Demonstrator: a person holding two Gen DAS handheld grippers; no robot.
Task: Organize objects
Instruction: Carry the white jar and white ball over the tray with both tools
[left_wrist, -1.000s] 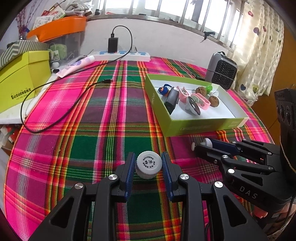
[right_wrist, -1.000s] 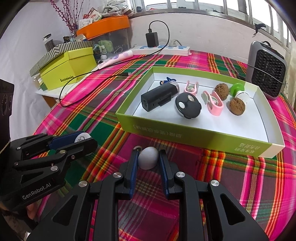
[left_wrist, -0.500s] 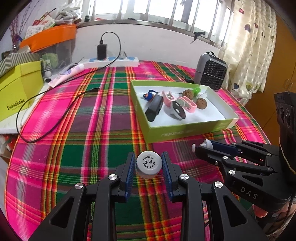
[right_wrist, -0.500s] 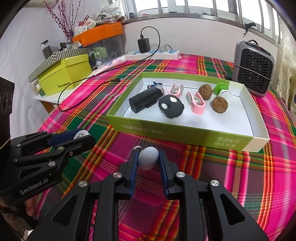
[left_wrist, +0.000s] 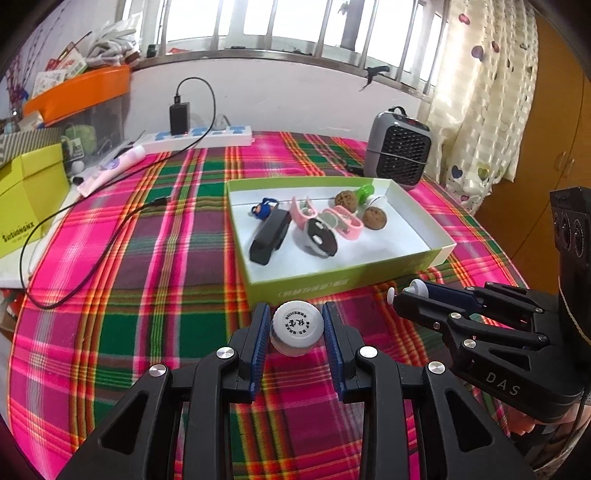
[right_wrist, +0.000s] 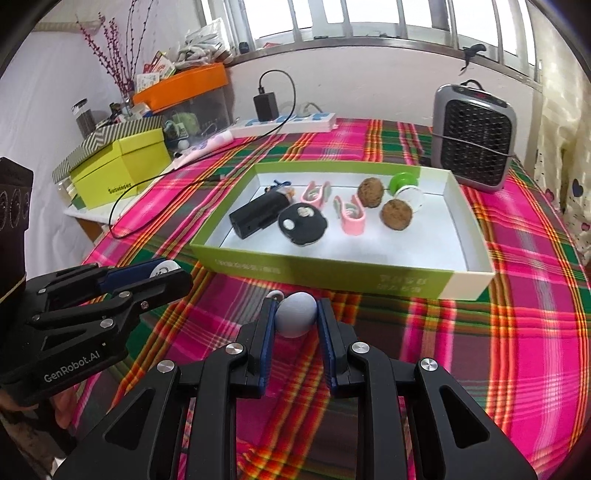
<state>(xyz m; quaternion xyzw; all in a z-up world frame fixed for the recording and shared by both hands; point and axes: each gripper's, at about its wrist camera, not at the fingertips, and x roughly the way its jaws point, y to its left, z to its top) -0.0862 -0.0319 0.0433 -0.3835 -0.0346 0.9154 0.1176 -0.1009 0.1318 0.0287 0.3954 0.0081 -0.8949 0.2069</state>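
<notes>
My left gripper (left_wrist: 295, 325) is shut on a small white-capped jar (left_wrist: 296, 327), held above the plaid tablecloth just in front of the green box (left_wrist: 332, 286). My right gripper (right_wrist: 294, 315) is shut on a pale grey egg-shaped thing (right_wrist: 296, 314) with a small ring at its left side. Each gripper shows in the other's view: the right gripper (left_wrist: 402, 295) at the right, the left gripper (right_wrist: 173, 273) at the left. The box (right_wrist: 332, 269) holds a black case, a black-and-white round device, pink clips, two brown walnuts and a green-and-white piece.
A grey fan heater (right_wrist: 474, 134) stands behind the box at the right. A power strip (left_wrist: 199, 134) with a charger and black cable (left_wrist: 74, 251) lies at the back left. Yellow-green boxes (right_wrist: 118, 166) and an orange-lidded bin (right_wrist: 181, 90) crowd the left edge.
Both grippers have risen and drawn back a little with their objects still held. The green box now looks smaller and farther away in both views.
</notes>
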